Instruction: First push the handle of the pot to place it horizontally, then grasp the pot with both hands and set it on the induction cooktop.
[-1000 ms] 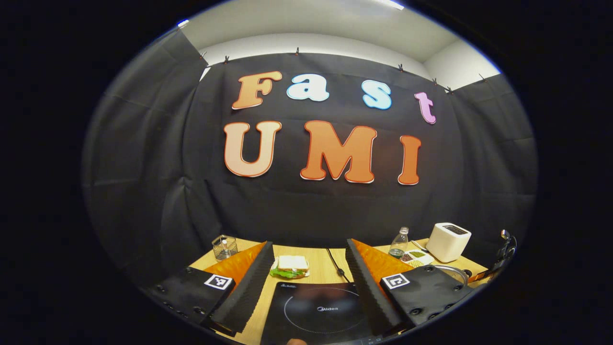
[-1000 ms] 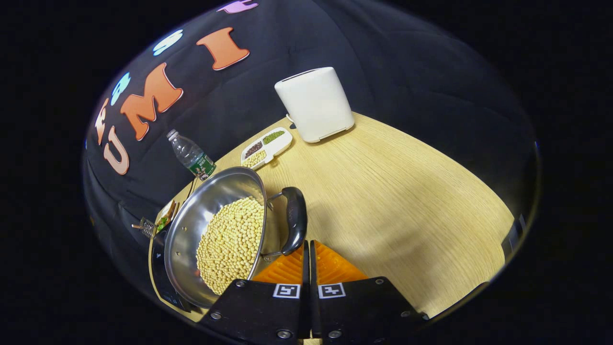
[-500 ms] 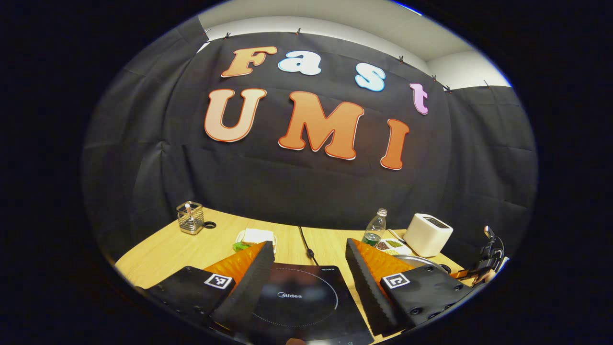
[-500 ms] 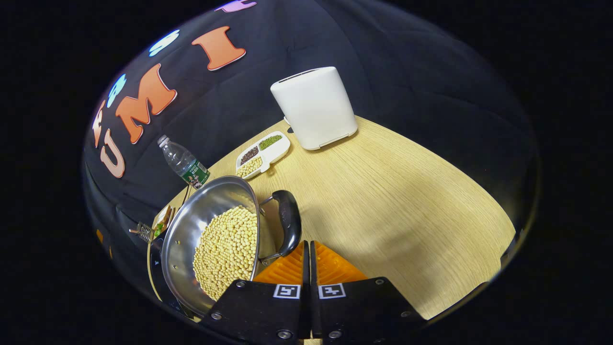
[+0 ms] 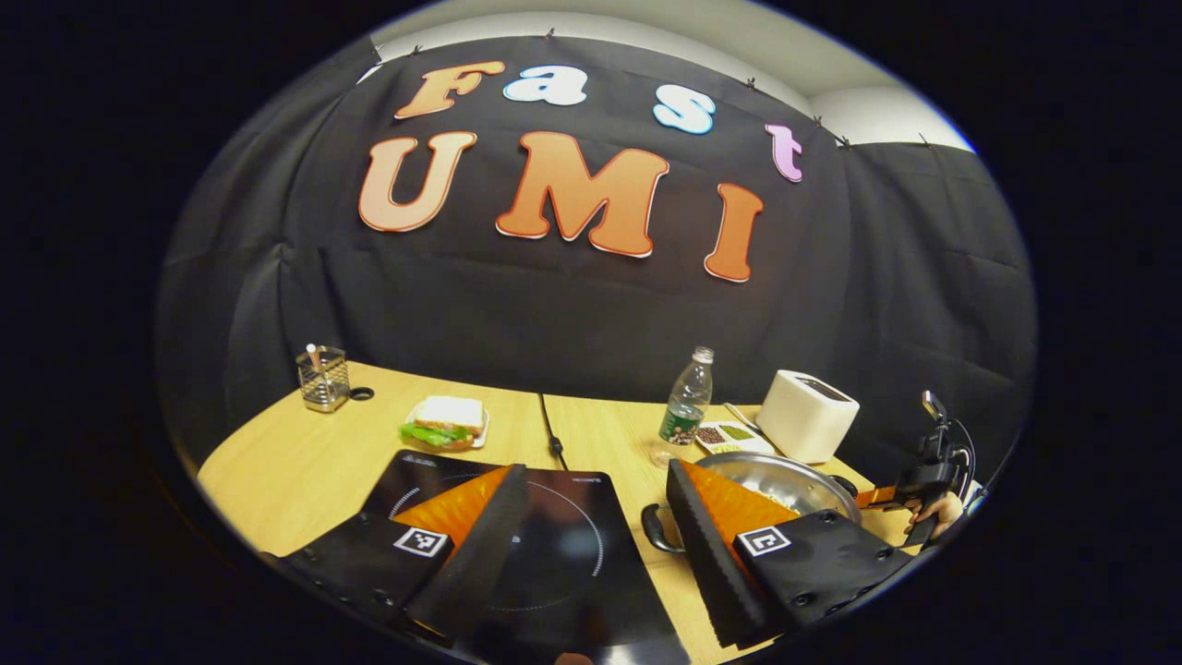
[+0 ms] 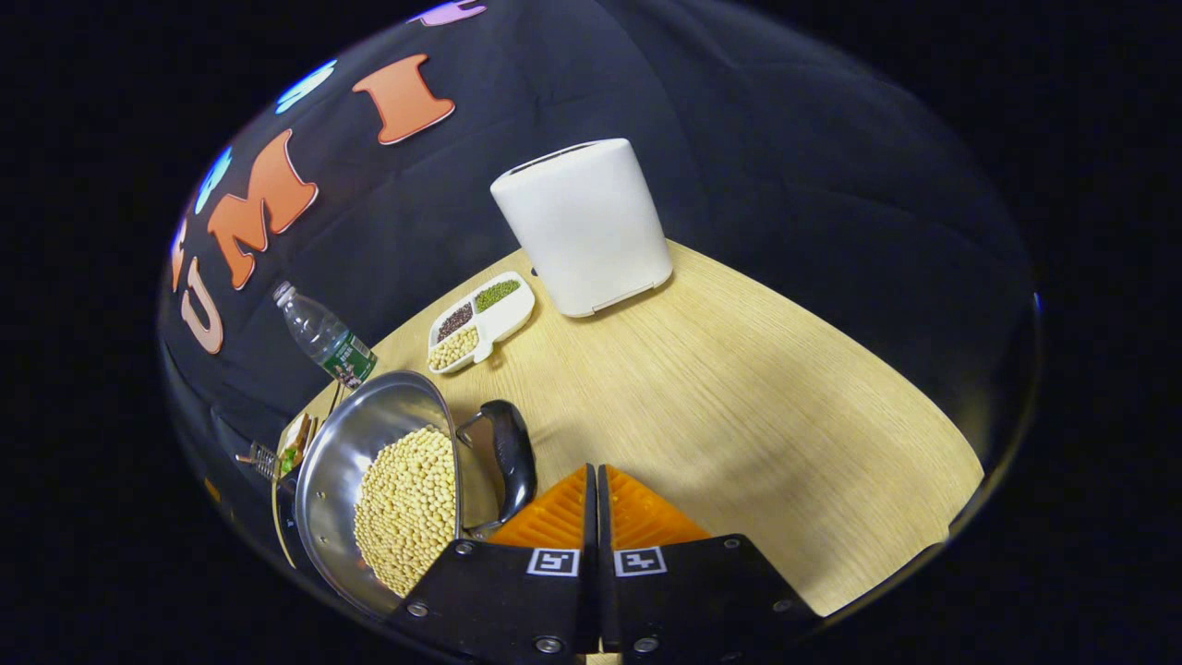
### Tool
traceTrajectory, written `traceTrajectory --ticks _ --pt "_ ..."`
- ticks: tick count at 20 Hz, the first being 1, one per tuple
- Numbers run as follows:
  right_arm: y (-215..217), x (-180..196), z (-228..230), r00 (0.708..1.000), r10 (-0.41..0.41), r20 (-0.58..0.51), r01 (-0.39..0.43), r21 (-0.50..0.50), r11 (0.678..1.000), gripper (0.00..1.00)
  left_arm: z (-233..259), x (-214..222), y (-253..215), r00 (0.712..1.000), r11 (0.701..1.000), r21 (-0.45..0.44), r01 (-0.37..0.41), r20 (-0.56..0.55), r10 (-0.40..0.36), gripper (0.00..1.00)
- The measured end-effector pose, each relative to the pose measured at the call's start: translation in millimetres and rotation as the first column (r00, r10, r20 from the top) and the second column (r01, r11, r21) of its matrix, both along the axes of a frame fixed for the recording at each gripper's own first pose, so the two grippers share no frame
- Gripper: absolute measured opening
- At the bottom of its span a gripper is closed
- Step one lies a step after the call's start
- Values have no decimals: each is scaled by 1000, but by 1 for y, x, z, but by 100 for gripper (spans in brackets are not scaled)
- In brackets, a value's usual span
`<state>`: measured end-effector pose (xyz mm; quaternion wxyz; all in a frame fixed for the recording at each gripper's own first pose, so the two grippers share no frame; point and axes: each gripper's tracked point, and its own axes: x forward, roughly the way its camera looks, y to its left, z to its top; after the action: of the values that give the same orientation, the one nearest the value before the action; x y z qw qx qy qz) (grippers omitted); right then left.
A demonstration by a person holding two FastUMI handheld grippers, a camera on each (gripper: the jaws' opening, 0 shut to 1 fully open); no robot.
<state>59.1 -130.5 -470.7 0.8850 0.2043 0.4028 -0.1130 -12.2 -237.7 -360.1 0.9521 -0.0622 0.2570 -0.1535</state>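
Left tool (image 5: pixel 591 517) held with fingers apart at lower centre above induction cooktop (image 5: pixel 554 563), right tool (image 6: pixel 592 489) pressed together beside pot (image 6: pixel 369 480) handle (image 6: pixel 512 453), lower left, on surface (image 6: pixel 739 406).

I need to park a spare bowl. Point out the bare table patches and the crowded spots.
The widest bare patch of the table lies in front of the white toaster, right of the pot. Another sits between the wire utensil holder and the induction cooktop. It is crowded around the water bottle, the divided bean dish and the sandwich plate.
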Motion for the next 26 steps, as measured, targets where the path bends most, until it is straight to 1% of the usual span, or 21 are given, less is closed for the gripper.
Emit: traceTrajectory --ticks 3,7,13,14,16,19,23,26 --pt "8 -5 -6 999 27 -23 -27 0 1000 0 -19 -6 -18 999 1000 -1 18 -40 -18 98" --pt "13 -8 -1 998 55 -11 -55 -29 998 0 -36 -6 -34 998 999 28 33 -56 -32 99" --pt "19 -7 -2 997 69 -23 -69 0 998 0 -65 -15 -62 991 997 41 66 -121 -61 98" --pt "19 -6 -3 996 81 -29 -82 -15 997 0 -71 -16 -64 990 996 51 69 -130 -62 98" --pt "19 4 -4 997 74 -17 -74 -23 997 0 -80 -19 -67 986 995 66 69 -153 -59 98" --pt "22 16 -6 997 75 -9 -75 -21 997 0 -92 -20 -77 980 996 52 74 -188 -63 99" --pt "15 17 -3 996 88 17 -87 -78 993 0 -109 -16 -86 972 996 53 73 -229 -59 99" --pt "-8 23 12 995 59 77 -45 -164 985 9 -118 -12 -83 968 997 71 42 -249 -23 99"
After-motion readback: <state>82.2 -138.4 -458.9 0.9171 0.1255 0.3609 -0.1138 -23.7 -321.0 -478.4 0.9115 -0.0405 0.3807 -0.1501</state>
